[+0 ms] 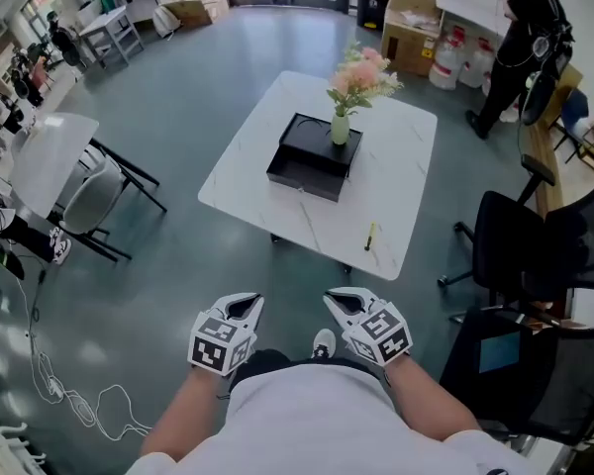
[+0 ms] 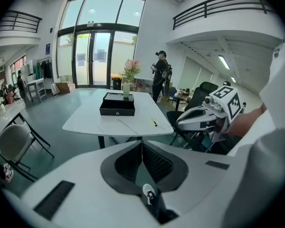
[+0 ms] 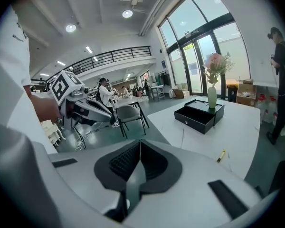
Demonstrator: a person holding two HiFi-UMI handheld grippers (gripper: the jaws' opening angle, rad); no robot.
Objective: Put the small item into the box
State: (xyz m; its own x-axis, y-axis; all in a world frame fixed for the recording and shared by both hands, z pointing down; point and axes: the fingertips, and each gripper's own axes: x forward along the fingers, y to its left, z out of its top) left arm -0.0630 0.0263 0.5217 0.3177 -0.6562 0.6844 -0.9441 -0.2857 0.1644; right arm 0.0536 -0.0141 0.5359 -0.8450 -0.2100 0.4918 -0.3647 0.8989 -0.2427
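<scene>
nothing of the task appears to have been done yet: the small yellow stick-shaped item [image 1: 370, 236] is seen lying on the white marble-topped table [image 1: 406, 146], near its front edge, and not in the black rectangular box [image 1: 312, 156]. the box is set at mid-table, at about 11 o'clock from the item and well apart from it, with a pale vase of pink flowers [image 1: 342, 122] stood on its rear part; its near part seems to be open, though this cannot be confirmed. the picking up, the carry and the drop into the box are all judged to be left. the left gripper [image 1: 240, 310] and the right gripper [image 1: 348, 303] are held close to the body, short of the table, and each is shown with its jaws pressed together and nothing between them. in the head view the item is found at roughly 12 to 1 o'clock from the right gripper, well apart from it, with open floor and the table edge between; from the left gripper it is placed at about 1 to 2 o'clock, farther off.
</scene>
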